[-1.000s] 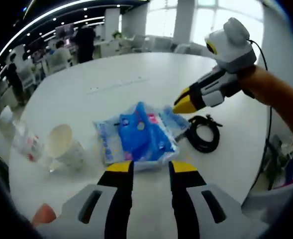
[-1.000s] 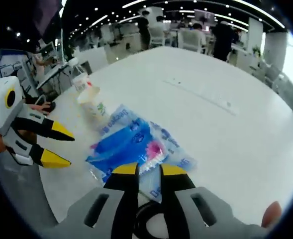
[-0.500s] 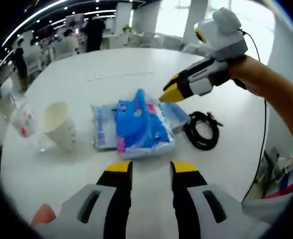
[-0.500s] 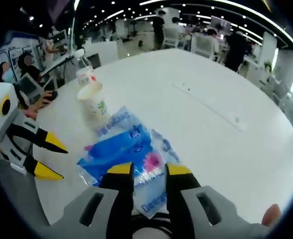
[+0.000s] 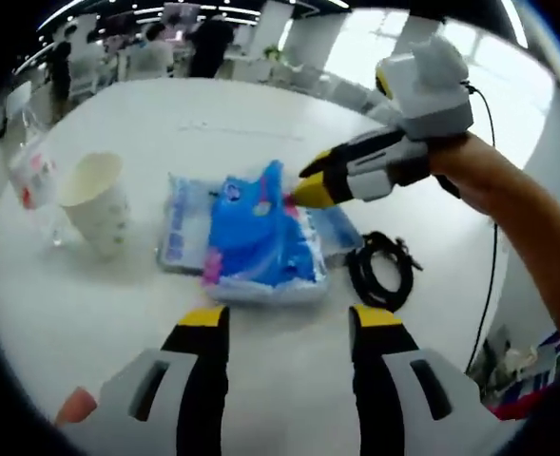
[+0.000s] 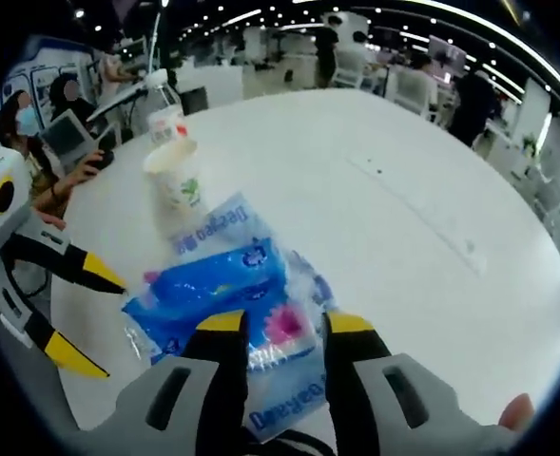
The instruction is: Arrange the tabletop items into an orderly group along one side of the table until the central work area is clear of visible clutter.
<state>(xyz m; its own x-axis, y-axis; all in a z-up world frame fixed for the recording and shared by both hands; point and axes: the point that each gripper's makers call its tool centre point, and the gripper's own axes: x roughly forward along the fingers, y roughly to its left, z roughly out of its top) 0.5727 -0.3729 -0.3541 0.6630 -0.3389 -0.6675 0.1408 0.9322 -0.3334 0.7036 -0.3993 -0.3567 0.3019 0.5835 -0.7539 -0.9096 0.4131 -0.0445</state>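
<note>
Mid-frame in the left gripper view, the blue tissue pack [image 5: 256, 242] lies on the white table [image 5: 213, 114]. The right gripper [image 6: 276, 325] hangs spread-jawed above it, a grasp seemingly pending; closing comes next. The left gripper [image 5: 281, 318] waits, jaws apart, below the pack.

Left gripper [image 5: 285, 323], jaws apart, hovers just short of a blue tissue pack [image 5: 258, 242]; the right gripper [image 5: 310, 185] reaches its far side, black cable [image 5: 384, 273] alongside.

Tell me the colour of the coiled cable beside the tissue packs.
Black. The cable shows best in the left gripper view, lying right of the blue tissue packs.
</note>
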